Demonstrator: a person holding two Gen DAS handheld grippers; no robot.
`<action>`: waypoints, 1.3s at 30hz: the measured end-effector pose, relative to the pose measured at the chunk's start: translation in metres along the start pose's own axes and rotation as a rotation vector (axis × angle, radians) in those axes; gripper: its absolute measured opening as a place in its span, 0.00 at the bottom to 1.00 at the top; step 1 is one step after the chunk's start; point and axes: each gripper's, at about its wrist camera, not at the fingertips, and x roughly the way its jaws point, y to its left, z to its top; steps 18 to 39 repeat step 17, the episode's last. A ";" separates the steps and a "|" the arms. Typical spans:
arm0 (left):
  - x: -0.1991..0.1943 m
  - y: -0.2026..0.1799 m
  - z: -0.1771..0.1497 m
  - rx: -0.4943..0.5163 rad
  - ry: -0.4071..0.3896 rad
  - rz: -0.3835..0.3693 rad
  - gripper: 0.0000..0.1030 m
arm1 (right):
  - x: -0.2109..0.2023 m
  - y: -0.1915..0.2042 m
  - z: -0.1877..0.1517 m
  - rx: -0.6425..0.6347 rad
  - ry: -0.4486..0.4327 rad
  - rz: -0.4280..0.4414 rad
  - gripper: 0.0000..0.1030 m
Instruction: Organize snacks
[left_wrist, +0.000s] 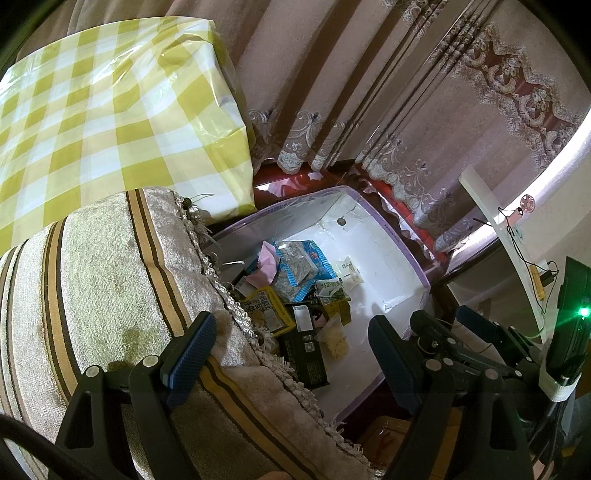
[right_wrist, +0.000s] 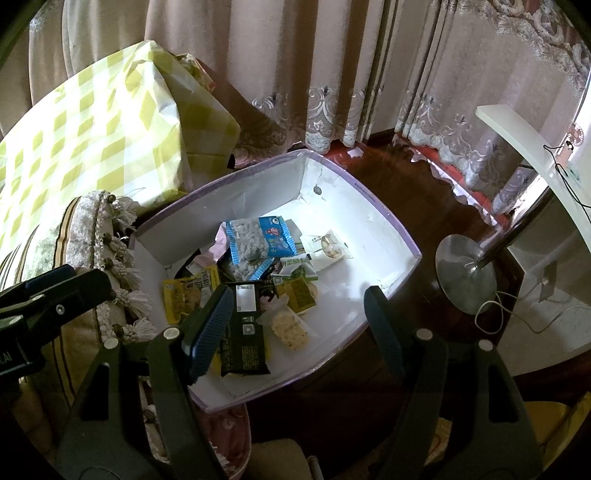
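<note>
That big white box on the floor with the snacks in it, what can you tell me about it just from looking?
The box is a wide, open-topped rectangle with white inner walls and a pale purple rim; it looks like cardboard. One end wall has a small round hole. It stands on the dark red floor beside a fringed cushion. Snack packets lie piled toward the cushion side, leaving the other half bare. Neither gripper touches it.
</note>
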 end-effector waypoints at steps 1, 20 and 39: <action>0.000 0.000 0.000 0.000 0.000 0.000 0.83 | 0.000 0.000 0.000 0.000 0.000 0.000 0.74; 0.002 0.000 0.002 0.023 0.004 -0.045 0.95 | -0.001 -0.001 -0.004 0.009 0.004 -0.001 0.74; 0.002 0.000 0.002 0.023 0.004 -0.045 0.95 | -0.001 -0.001 -0.004 0.009 0.004 -0.001 0.74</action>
